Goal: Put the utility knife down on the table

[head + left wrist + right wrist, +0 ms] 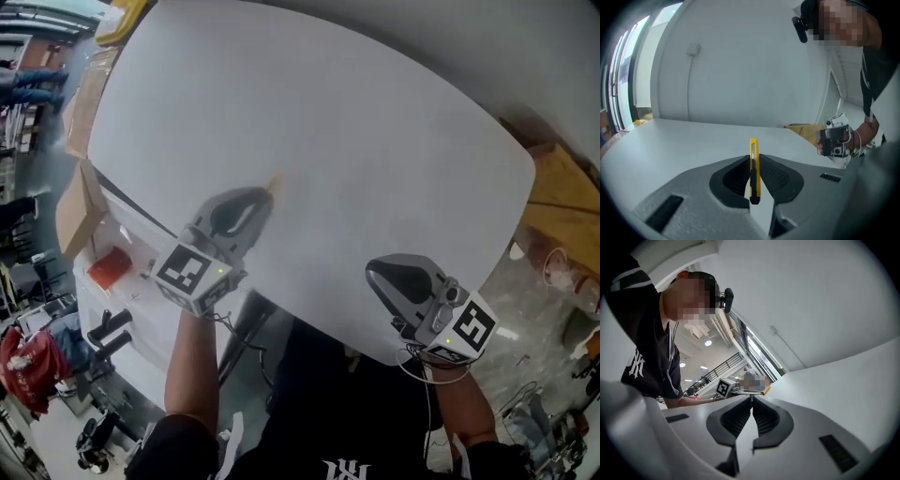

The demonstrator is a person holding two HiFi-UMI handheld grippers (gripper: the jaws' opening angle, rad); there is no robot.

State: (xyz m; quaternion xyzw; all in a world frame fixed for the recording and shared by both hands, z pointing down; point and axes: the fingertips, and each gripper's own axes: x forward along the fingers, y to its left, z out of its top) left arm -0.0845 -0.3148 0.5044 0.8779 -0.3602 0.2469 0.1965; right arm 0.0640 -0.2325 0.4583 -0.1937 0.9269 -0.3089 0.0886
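A yellow utility knife (754,171) stands on edge between the jaws of my left gripper (753,157), which is shut on it. The knife's tip pokes out past the fingertips, a little above the white table (670,140). In the head view the left gripper (265,199) hovers over the table's near left part, and only a small bit of the utility knife (275,183) shows beyond it. My right gripper (372,272) is at the table's near edge, jaws pressed together on nothing. In its own view the right gripper (751,398) points toward the left one.
The table (356,122) is wide and white. An open cardboard box (80,202) stands off its left edge, beside a white unit with a red object (110,267). More cardboard (562,197) lies on the floor to the right.
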